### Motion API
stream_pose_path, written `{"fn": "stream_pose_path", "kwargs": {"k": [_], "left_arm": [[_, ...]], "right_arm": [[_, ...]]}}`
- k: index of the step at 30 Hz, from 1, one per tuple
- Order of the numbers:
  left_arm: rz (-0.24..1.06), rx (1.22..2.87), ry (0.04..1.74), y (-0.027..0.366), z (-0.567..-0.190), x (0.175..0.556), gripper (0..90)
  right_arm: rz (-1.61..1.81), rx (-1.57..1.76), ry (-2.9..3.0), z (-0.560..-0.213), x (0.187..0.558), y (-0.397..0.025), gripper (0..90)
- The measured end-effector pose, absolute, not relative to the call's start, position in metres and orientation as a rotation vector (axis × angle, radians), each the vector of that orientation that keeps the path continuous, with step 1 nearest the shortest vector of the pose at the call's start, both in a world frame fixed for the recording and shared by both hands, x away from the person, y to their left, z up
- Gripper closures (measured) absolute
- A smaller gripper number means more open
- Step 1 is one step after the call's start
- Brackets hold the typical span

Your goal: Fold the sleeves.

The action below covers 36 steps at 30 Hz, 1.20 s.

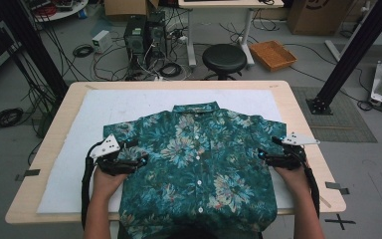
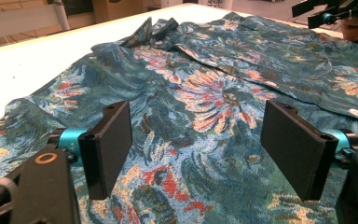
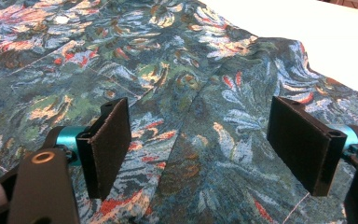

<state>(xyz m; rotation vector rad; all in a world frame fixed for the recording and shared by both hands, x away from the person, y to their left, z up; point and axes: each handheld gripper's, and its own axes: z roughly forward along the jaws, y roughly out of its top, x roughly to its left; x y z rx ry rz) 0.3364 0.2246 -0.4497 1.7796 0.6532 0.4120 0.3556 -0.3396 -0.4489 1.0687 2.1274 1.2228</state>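
Note:
A teal floral button-up shirt lies flat, front up, on the white mat, collar toward the far side and hem hanging over the near table edge. My left gripper hovers open over the shirt's left sleeve area; its jaws stand wide apart above the fabric with nothing between them. My right gripper is open over the shirt's right side, near the sleeve seam. In the left gripper view the right gripper shows far off at the top right.
The wooden table carries the white mat. Beyond it on the floor stand a black stool, computer towers, cables and a wicker tray. Black frame posts rise at both sides.

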Motion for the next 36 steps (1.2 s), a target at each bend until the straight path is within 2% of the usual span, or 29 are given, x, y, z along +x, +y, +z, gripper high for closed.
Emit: {"fn": "stream_pose_path", "kwargs": {"k": [26,36], "left_arm": [[0.426,1.787,0.654,0.223,-0.450,0.336,25.2],[0.428,1.791,0.654,0.223,-0.449,0.336,25.2]], "right_arm": [[1.194,1.073,2.101,-0.449,0.354,-0.338,22.4],[1.284,1.240,2.084,-0.448,0.364,-0.350,22.6]]}}
